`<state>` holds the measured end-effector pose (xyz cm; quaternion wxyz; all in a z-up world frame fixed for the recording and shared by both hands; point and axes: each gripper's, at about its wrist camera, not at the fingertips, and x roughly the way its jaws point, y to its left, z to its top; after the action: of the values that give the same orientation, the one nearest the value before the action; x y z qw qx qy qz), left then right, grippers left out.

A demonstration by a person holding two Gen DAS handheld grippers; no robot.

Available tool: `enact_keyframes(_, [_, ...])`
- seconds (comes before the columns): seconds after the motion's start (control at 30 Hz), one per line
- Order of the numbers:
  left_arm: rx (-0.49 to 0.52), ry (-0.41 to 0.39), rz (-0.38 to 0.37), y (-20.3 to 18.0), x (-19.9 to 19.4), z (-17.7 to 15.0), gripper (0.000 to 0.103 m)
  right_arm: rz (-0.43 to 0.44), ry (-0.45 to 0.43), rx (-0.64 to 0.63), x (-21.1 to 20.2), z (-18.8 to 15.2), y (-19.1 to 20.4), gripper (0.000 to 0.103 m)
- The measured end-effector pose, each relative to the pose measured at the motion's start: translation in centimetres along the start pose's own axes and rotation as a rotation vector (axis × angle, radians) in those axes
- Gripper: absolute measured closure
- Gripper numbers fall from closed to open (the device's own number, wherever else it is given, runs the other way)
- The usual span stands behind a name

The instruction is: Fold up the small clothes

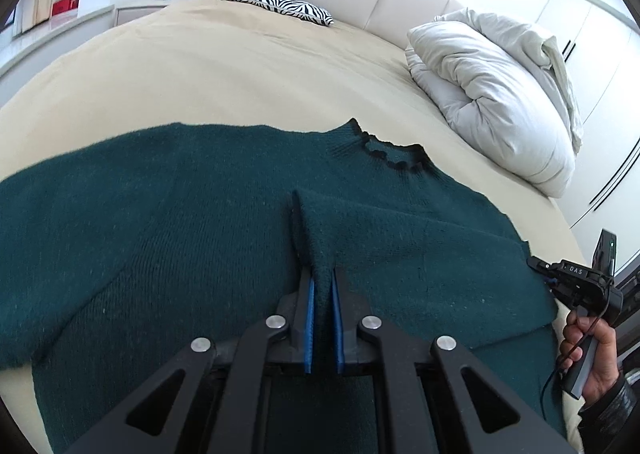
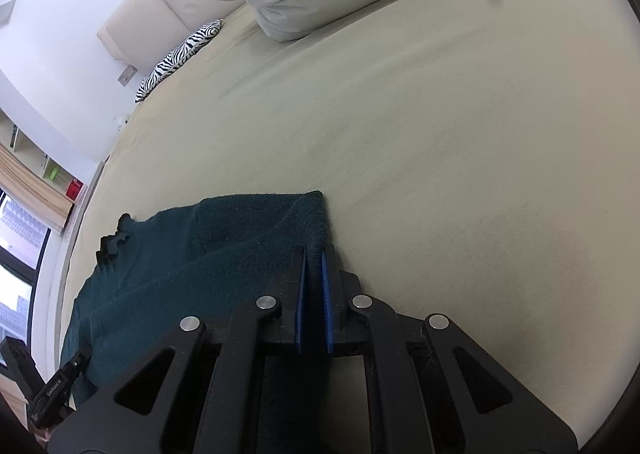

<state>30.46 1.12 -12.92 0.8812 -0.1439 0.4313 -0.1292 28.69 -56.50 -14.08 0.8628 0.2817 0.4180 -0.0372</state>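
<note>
Dark green knitted sweater lies flat on the beige bed sheet, collar far; left gripper pinches a raised fold mid-body, right gripper pinches the right edge; judgement: lift both evenly, carry fold across, keep edges aligned

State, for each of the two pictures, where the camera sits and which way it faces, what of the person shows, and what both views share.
Left wrist: on the left hand-held gripper, looking up the bed across the green sweater; the person's right hand shows.
Right wrist: on the right hand-held gripper, facing bare sheet and the sweater's edge.
Shared: sweater, white duvet, zebra pillow.
</note>
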Motion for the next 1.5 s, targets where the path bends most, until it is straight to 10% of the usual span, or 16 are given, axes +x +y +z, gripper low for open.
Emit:
enact_keyframes(0.3, [-0.004,0.008,-0.003,-0.1,-0.2,-0.3,0.095,-0.061,-0.058,-0.119,-6.9,-4.3,2.9,0.043])
enact_keyframes(0.47, [0.002,0.017,-0.002,-0.5,-0.9,-0.5,0.096,-0.228,0.02,-0.357,-4.5,-8.1,4.7,0.054])
enact_keyframes(0.63, [-0.015,0.018,0.002,0.0,-0.4,-0.5,0.095,-0.221,0.005,-0.304,-5.3,-8.0,3.5,0.072])
enact_keyframes(1.13, [0.006,-0.049,0.062,0.4,-2.0,-1.0,0.069,-0.073,-0.095,-0.228,-9.2,-8.2,4.0,0.068])
enact_keyframes(1.23, [-0.002,-0.021,0.067,0.7,-1.9,-1.1,0.069,-0.071,0.003,-0.225,-6.0,-8.5,3.1,0.068])
enact_keyframes(1.37, [-0.038,-0.073,0.056,2.1,-5.9,-1.8,0.069,-0.07,-0.001,-0.204,-6.8,-8.2,2.9,0.068])
enact_keyframes(1.5, [-0.112,-0.166,0.028,5.5,-12.7,-4.0,0.045,-0.05,-0.084,-0.183,-11.0,-9.1,3.5,0.067])
